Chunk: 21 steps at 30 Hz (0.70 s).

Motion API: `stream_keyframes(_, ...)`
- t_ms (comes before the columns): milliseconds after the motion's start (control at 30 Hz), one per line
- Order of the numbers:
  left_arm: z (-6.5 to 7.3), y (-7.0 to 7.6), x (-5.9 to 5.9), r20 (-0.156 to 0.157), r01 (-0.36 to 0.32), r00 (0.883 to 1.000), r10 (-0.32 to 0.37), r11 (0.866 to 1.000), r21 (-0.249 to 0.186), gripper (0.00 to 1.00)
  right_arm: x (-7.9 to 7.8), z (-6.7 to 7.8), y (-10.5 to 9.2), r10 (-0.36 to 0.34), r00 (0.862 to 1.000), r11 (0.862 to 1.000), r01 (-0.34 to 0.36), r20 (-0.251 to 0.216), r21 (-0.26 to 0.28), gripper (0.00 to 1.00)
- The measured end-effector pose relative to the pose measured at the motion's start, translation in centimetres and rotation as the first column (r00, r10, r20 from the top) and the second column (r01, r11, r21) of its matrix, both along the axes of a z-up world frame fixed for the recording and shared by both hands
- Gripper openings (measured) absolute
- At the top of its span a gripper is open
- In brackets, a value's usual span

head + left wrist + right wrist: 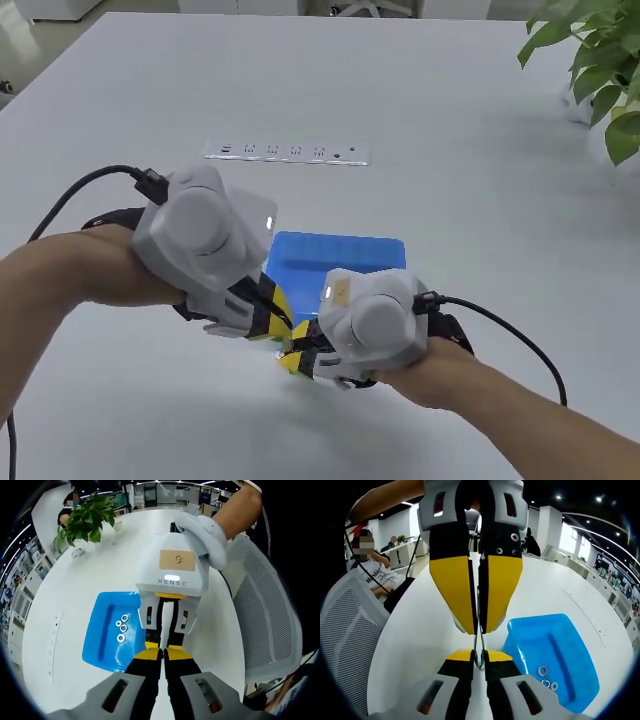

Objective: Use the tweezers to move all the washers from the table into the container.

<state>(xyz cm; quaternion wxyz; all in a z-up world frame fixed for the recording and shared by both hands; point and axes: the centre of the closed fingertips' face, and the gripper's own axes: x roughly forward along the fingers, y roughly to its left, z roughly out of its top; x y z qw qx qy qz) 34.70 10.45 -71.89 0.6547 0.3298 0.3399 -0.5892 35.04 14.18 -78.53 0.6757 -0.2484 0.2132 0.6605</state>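
The right gripper's (479, 656) fingers (462, 656) are pressed almost together on the lower end of the thin metal tweezers (479, 647). The left gripper (479, 627) meets it tip to tip. Its yellow fingers (451, 587) are likewise closed to a narrow slit, with the tweezers running up between them. The tweezers stand just above the worktop (450, 180), beside the near side of the blue container (340, 250). Both grippers lie low over the worktop towards its near edge, each held in a hand. The left hand (110, 265) comes in from the left edge and the right hand (440, 370) from the near right. Three washers (122, 626) lie in a close cluster on the container floor, towards one end. Beyond the container, towards the far edge, a white power strip (287, 152) lies flat. A leafy plant (595, 70) stands at the far right corner.
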Motion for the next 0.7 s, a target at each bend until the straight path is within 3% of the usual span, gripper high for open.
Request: stream_keyframes(700, 2.7, -0.4, -0.5, 0.042, 0.014, 0.999, -0.014, 1.000, 0.002, 0.06, -0.2, 2.7, -0.2, 0.010, 0.999, 1.000, -0.010, 0.038, 0.004, 0.10)
